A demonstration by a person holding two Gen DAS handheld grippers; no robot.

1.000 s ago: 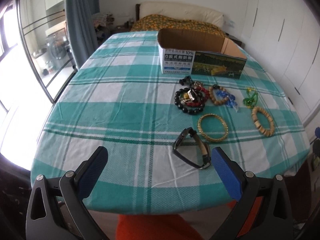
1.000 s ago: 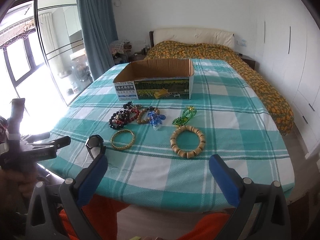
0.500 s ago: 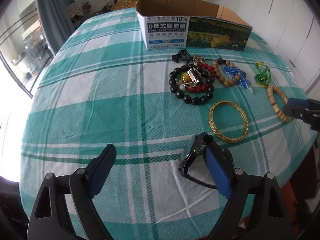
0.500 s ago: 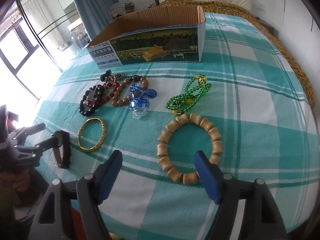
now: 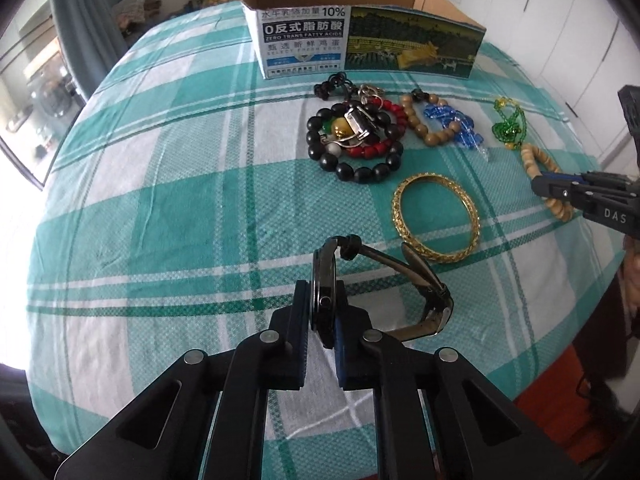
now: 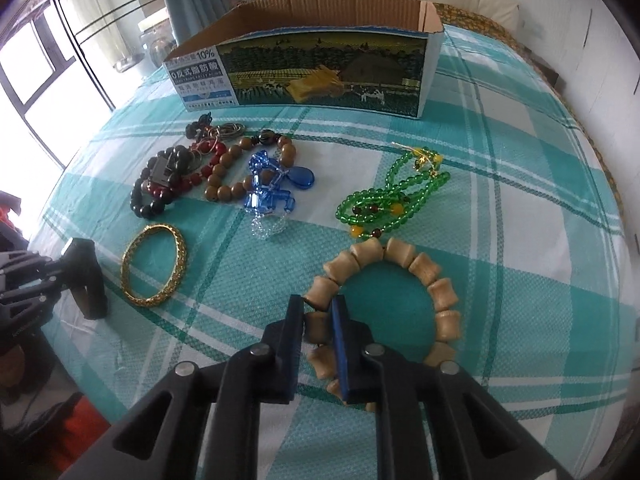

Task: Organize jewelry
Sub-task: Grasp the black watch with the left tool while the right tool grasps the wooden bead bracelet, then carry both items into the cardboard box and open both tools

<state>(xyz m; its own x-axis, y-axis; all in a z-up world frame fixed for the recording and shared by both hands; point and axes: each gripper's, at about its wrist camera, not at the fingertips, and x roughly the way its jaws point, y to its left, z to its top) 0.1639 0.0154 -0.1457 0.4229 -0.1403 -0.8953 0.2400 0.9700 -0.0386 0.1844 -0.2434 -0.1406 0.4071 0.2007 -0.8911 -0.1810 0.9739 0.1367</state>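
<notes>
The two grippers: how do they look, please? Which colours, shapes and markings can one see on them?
Both the left gripper and the right gripper have black angular link arms with triangular cut-outs and round silver pivot pins. Their flat fingers carry blue pads. In the left wrist view, the right gripper's side shows white letters "DAS". No cables are visible.

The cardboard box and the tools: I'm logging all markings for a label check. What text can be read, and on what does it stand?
"10%": end panel of the cardboard box, top line; the characters before it are blurred.
"0反式脂肪酸": same panel, dark band.
"ZERO TRANS FATTY ACIDS": just beneath.
Lower lines on that panel: too small to read.
"DAS": on the arm of the right tongs, cut off at the picture's edge.
</notes>
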